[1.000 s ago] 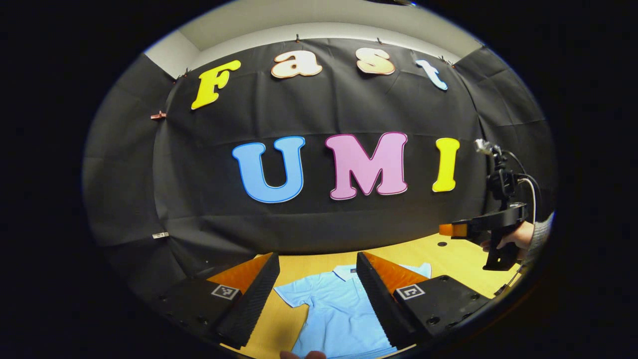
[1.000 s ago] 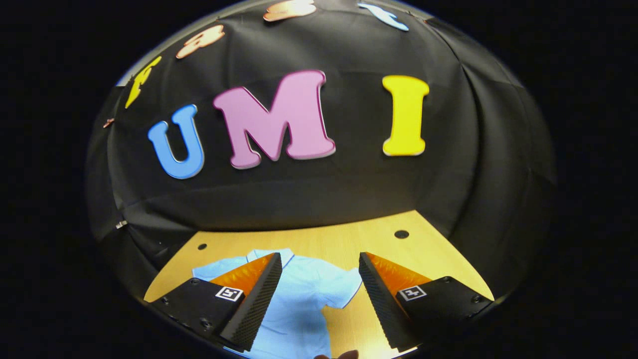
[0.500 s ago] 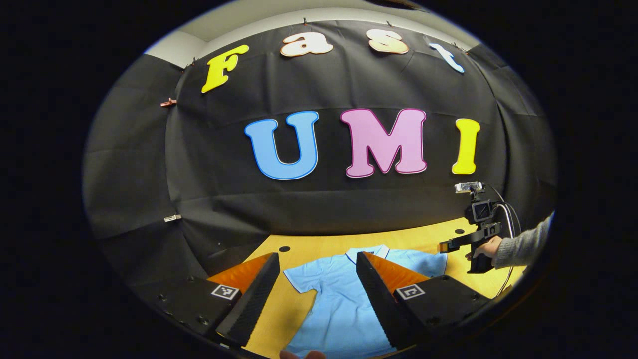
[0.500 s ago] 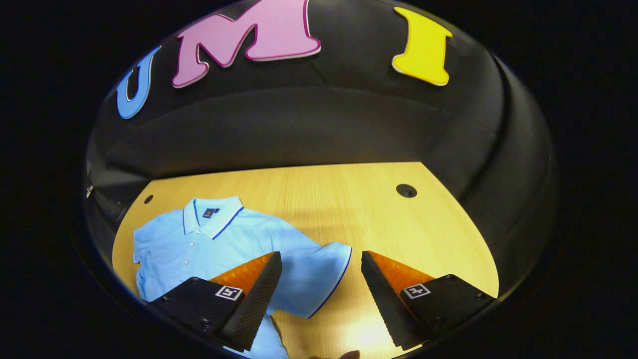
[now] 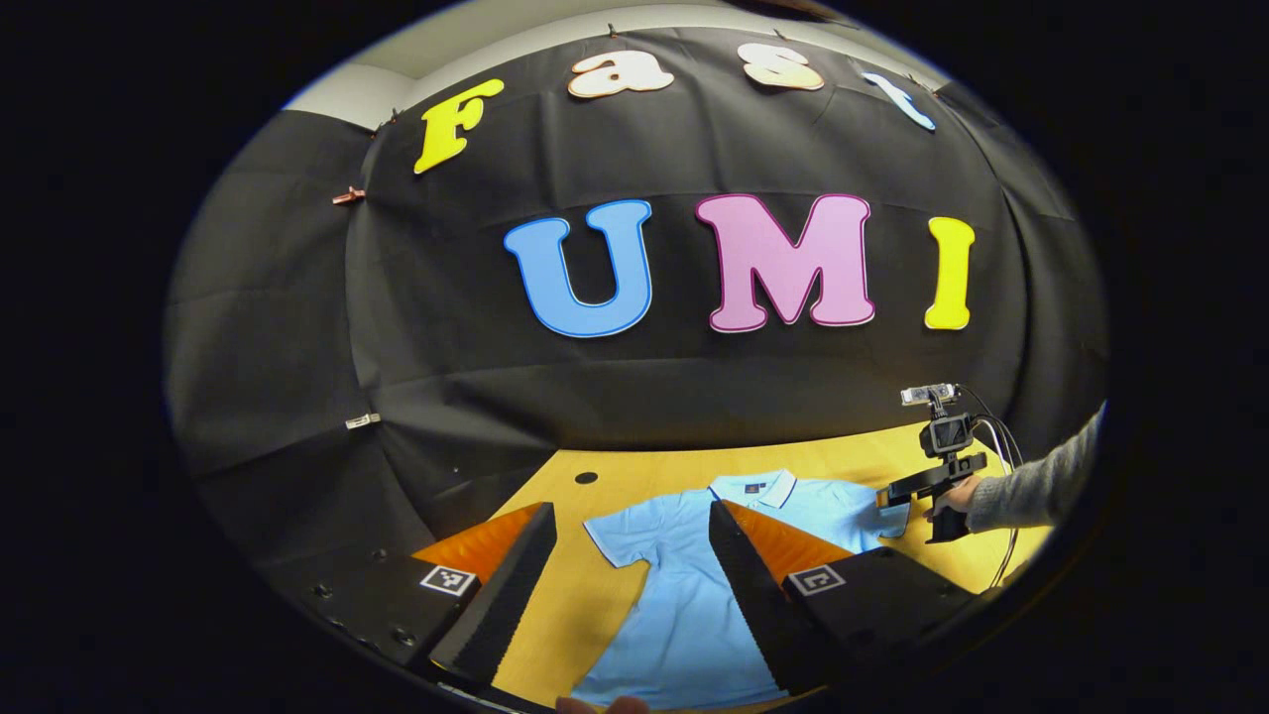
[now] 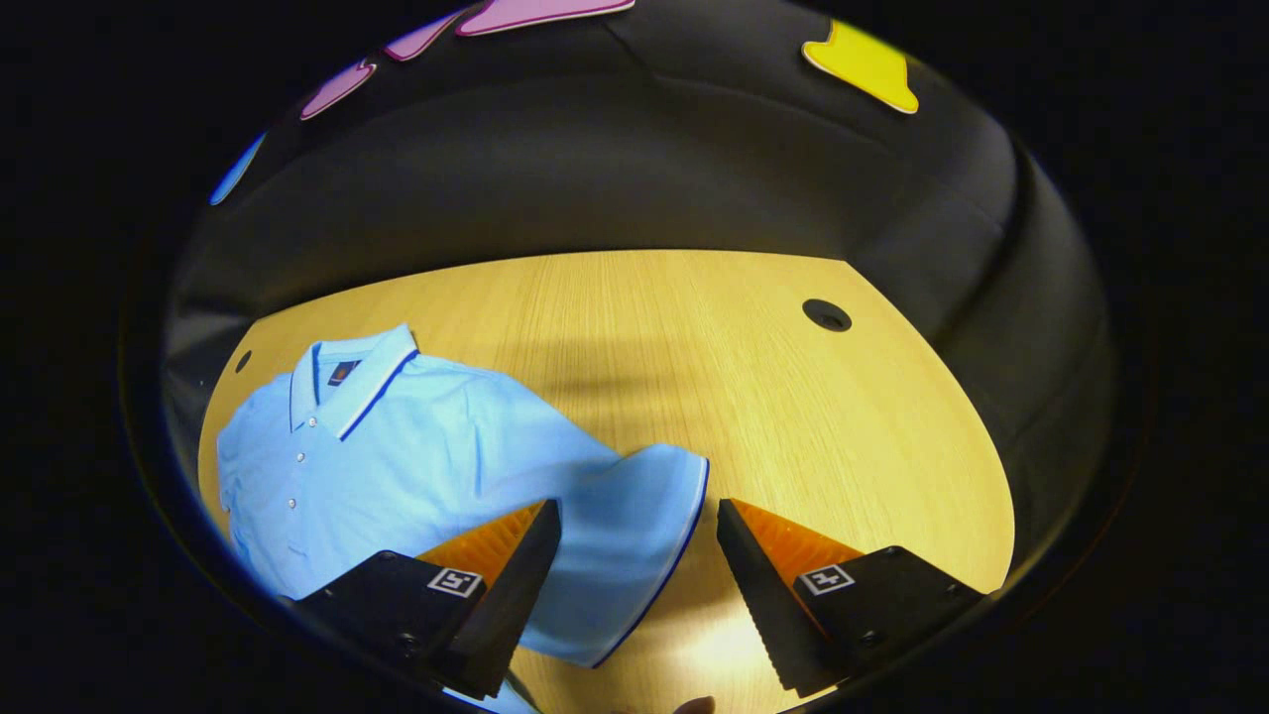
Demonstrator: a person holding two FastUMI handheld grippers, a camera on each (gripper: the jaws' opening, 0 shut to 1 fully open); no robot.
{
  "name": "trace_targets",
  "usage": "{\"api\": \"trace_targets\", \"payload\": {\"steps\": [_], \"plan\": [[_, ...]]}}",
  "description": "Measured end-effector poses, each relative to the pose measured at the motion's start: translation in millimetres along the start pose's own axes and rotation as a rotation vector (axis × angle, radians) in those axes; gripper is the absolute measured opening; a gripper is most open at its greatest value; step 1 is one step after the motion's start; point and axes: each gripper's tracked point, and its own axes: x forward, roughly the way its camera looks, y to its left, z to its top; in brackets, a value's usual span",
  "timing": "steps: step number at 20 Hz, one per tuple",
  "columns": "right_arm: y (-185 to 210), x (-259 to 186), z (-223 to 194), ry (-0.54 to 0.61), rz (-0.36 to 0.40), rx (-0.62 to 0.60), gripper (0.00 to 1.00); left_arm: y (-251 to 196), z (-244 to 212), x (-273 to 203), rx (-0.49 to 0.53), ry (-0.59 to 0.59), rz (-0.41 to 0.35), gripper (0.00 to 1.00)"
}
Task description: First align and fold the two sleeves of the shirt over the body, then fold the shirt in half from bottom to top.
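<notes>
wooden table (image 6: 694,327), shirt (image 6: 416,446) sleeve between right tongs (image 6: 634,555)

Shirt (image 6: 416,446) light blue, plain. Collar (image 6: 362,382) same blue with a white stripe and a dark blue line along its edge; small dark label with an orange mark inside the neck. White buttons on the placket. Sleeve (image 6: 634,535) hem trimmed dark blue. Surface (image 6: 694,337) yellowish light wood grain, with round black holes. Person's sleeve (image 5: 1036,488) grey knit.
</notes>
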Motion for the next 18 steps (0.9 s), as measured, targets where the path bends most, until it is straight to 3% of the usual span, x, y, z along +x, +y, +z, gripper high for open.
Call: {"api": "trace_targets", "payload": {"steps": [4,7,8,9,11,12,14,16,18], "plan": [[5,2,1,0.006,0.019,0.027,0.98,3,-3,-2,0.001,0.004,0.010,0.99],[12,3,2,-0.002,0.042,0.008,0.79,8,-5,0,-0.009,0.009,0.019,0.99],[15,1,1,0.002,0.047,0.007,0.59,10,-5,1,-0.011,0.012,0.023,0.99],[18,0,1,0.003,0.051,0.007,0.53,11,-7,0,-0.014,0.013,0.025,0.99],[25,0,1,0.006,0.052,0.010,0.22,13,-9,-1,-0.017,0.017,0.028,0.99],[26,-1,0,0.009,0.050,0.014,0.11,15,-9,-2,-0.017,0.018,0.030,0.99],[29,-2,0,0.013,0.062,0.029,0.06,17,-9,-6,-0.017,0.017,0.032,0.99],[28,-4,2,0.002,0.054,0.026,0.10,19,-11,-10,-0.020,0.017,0.033,0.99],[31,-12,13,-0.037,0.056,0.015,0.05,22,-13,-13,-0.024,0.019,0.034,0.99]]}}
